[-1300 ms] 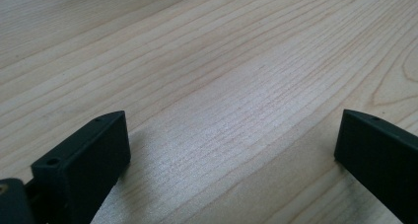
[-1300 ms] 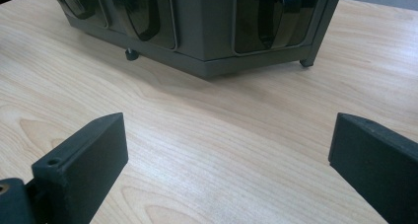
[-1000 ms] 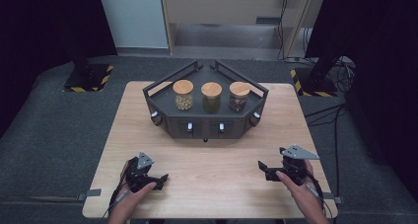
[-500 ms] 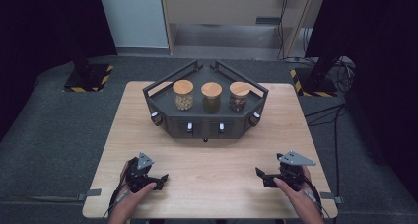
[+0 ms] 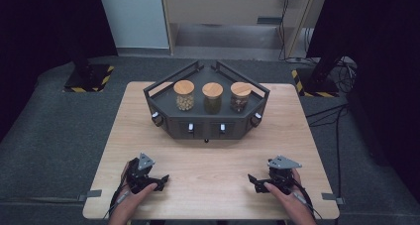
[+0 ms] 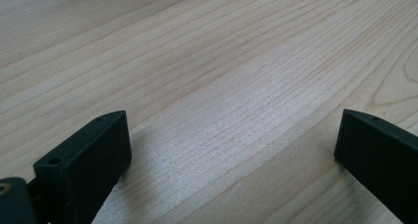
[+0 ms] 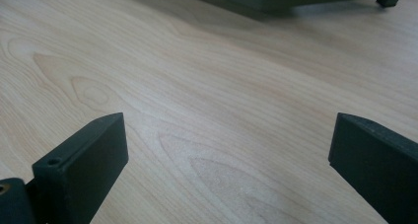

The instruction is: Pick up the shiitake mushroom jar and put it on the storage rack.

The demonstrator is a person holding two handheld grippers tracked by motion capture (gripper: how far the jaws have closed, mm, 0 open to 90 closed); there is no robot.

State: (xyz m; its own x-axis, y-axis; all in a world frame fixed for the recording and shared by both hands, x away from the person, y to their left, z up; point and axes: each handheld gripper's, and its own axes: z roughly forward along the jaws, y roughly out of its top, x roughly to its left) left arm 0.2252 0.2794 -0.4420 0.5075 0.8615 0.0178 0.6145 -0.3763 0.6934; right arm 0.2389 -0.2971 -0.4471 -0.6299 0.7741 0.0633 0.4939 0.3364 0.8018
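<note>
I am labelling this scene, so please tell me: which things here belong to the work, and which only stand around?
Work:
- black angular tray
- three wooden-lidded glass jars: left, middle, right
- left tongs, open
- right tongs, open

Around:
- light wooden table
- grey floor mat
</note>
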